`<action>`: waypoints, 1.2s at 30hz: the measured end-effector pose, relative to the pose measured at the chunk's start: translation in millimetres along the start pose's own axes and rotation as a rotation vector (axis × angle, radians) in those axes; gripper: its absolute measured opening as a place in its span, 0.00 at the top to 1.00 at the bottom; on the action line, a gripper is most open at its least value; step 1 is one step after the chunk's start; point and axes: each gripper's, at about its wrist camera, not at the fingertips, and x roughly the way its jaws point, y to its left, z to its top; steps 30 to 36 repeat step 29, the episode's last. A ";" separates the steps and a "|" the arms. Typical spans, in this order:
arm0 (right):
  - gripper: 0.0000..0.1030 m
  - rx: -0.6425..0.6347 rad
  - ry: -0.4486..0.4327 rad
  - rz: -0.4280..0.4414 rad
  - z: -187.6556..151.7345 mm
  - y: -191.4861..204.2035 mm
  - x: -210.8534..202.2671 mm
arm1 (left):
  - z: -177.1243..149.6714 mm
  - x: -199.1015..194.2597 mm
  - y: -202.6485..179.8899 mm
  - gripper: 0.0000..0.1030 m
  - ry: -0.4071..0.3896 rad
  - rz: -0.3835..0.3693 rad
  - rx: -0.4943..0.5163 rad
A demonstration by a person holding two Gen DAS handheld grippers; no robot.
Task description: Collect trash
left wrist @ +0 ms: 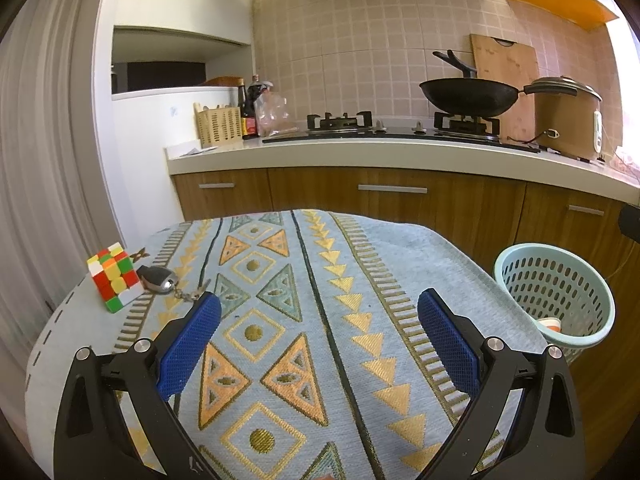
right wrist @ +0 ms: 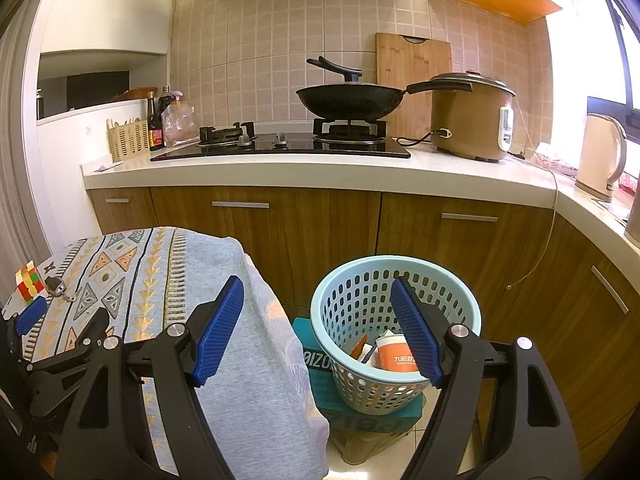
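A pale green perforated basket (right wrist: 360,304) stands on a teal box beside the table, with an orange-and-white paper cup (right wrist: 396,356) and other scraps inside. In the left wrist view the same basket (left wrist: 560,280) sits past the table's right edge. My right gripper (right wrist: 316,292) hangs open in front of the basket, nothing between its blue pads. My left gripper (left wrist: 320,308) is open above the patterned tablecloth (left wrist: 280,320), also holding nothing. The left gripper (right wrist: 30,314) shows at the far left of the right wrist view.
A colourful puzzle cube (left wrist: 114,282) and a car key on a chain (left wrist: 158,280) lie at the table's left edge. Behind runs a kitchen counter (right wrist: 280,164) with a hob, a black wok (right wrist: 348,100), a rice cooker (right wrist: 472,116) and a kettle (right wrist: 600,156).
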 end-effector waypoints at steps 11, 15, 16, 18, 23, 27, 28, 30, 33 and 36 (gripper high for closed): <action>0.30 0.010 -0.001 0.007 -1.0 -0.6 0.9 | 0.1 5.2 5.0 0.07 0.024 0.004 -0.021; 0.30 0.007 -0.007 0.012 -1.4 1.6 0.1 | -0.4 -1.4 1.8 0.07 -0.012 0.023 0.002; 0.30 0.006 -0.008 0.013 -1.7 1.8 -0.1 | -0.1 -3.1 0.5 0.07 -0.020 0.024 0.009; 0.30 0.007 -0.008 0.013 -1.5 1.9 -0.1 | 0.2 -3.5 -1.5 0.07 -0.024 0.024 0.020; 0.30 0.004 -0.009 0.014 -1.4 2.8 -0.2 | 1.9 3.3 4.6 0.07 0.017 0.004 -0.006; 0.30 0.003 -0.007 0.017 -0.7 3.1 0.2 | 1.3 3.4 5.6 0.07 0.020 0.004 -0.014; 0.30 0.002 -0.007 0.018 -0.3 3.5 0.4 | 1.1 3.0 5.0 0.07 0.018 0.005 -0.010; 0.30 0.001 -0.007 0.018 -0.3 3.8 0.3 | 1.1 3.3 4.5 0.07 0.017 0.005 -0.006; 0.30 0.001 -0.007 0.018 -0.3 3.8 0.3 | 1.1 3.3 4.5 0.07 0.017 0.005 -0.006; 0.30 0.001 -0.007 0.018 -0.3 3.8 0.3 | 1.1 3.3 4.5 0.07 0.017 0.005 -0.006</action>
